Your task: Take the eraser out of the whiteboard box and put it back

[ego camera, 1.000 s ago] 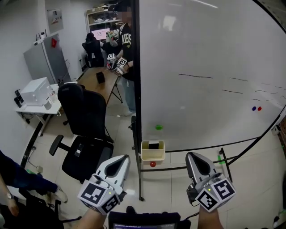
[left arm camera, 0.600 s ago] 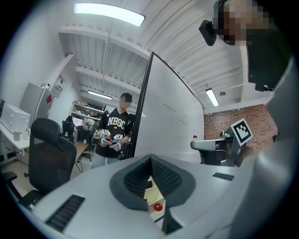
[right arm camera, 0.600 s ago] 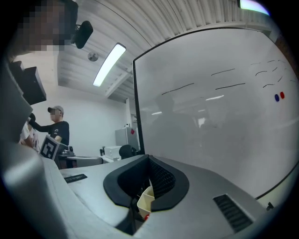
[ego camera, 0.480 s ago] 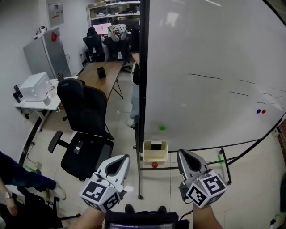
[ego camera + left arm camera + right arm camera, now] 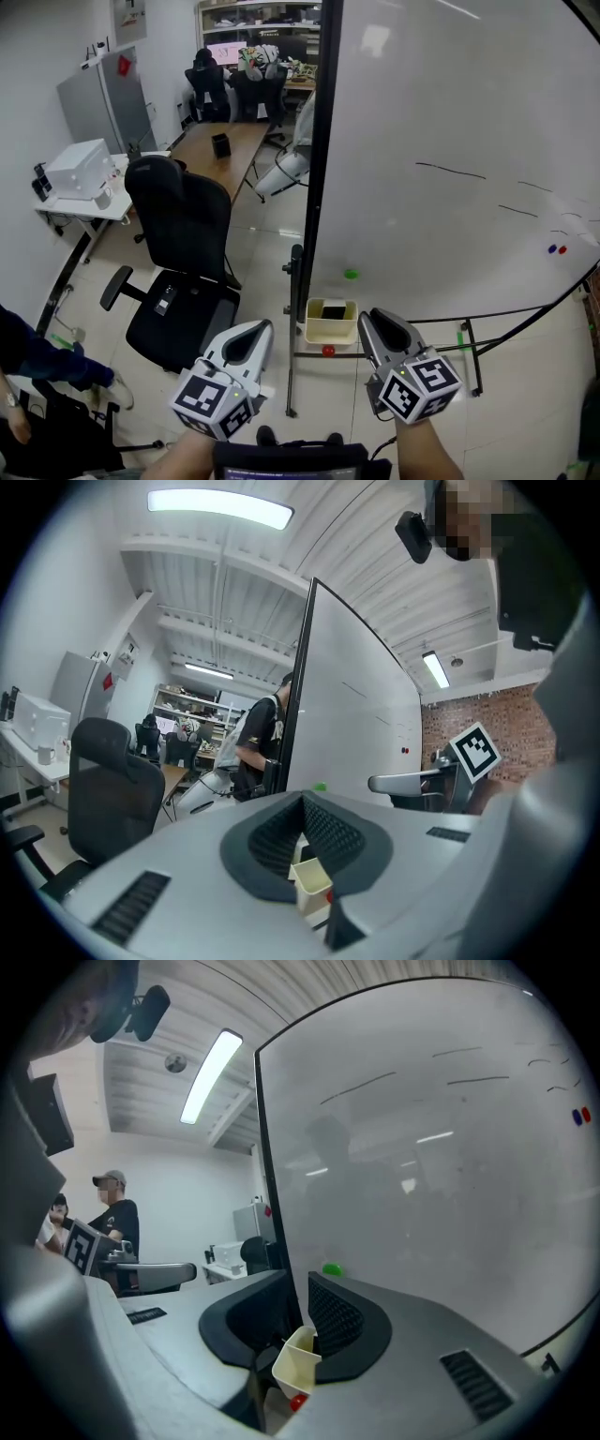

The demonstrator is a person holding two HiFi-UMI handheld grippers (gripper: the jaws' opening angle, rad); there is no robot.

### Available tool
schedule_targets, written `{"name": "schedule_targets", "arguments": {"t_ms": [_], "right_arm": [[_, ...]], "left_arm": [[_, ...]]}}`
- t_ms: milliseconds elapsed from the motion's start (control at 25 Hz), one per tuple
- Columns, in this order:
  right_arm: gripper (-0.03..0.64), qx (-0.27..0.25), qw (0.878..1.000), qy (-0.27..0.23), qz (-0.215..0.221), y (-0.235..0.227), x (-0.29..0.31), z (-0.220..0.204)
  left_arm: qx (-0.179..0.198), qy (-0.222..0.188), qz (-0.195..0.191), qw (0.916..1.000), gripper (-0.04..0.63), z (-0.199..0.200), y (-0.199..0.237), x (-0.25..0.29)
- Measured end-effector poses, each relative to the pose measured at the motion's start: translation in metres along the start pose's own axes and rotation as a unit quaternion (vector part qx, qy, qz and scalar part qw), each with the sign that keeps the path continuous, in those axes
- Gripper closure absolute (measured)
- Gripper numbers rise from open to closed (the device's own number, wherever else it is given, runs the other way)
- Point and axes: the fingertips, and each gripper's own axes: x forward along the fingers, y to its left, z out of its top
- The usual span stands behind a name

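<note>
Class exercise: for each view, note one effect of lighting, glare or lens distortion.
Head view: the large white whiteboard has a lens-curved dark frame and pale glare near its top. Left gripper view: dark round vignette, overexposed long ceiling strip light. Right gripper view: soft lamp reflections on the whiteboard.

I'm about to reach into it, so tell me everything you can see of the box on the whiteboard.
The box is a small, cream, open-topped rectangular tray, plastic by its look. It sits upright at the lower left corner of the whiteboard, beside the dark frame post. A dark eraser lies inside. A green magnet sits on the board above it, apart, and a small red round thing shows just under it; whether they touch cannot be told.
</note>
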Motion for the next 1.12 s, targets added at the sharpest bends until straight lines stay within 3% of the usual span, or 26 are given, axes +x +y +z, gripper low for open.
{"name": "schedule_targets", "arguments": {"t_ms": [80,400,480,680,760,1120], "right_arm": [[0.476,0.006,1.0,0.013,0.001,-0.001,0.014,-0.01],[0.431,0.007,0.996,0.088,-0.025,-0.019,0.066,-0.062],[0.384,0.011,0.994,0.105,-0.033,-0.024,0.076,-0.075],[0.381,0.012,0.988,0.137,-0.067,-0.039,0.096,-0.101],[0.35,0.014,0.986,0.146,-0.078,-0.045,0.102,-0.107],[0.319,0.018,0.981,0.17,-0.096,-0.05,0.122,-0.125]], "left_arm": [[-0.002,0.004,0.002,1.0,0.56,-0.004,0.005,0.002],[-0.007,0.026,0.015,0.9995,0.56,-0.024,0.03,0.017],[-0.01,0.03,0.015,0.9994,0.56,-0.03,0.035,0.02],[-0.02,0.044,0.016,0.9987,0.56,-0.044,0.047,0.028],[-0.022,0.045,0.011,0.9987,0.56,-0.045,0.048,0.032],[-0.033,0.053,0.007,0.998,0.56,-0.053,0.062,0.044]]}}
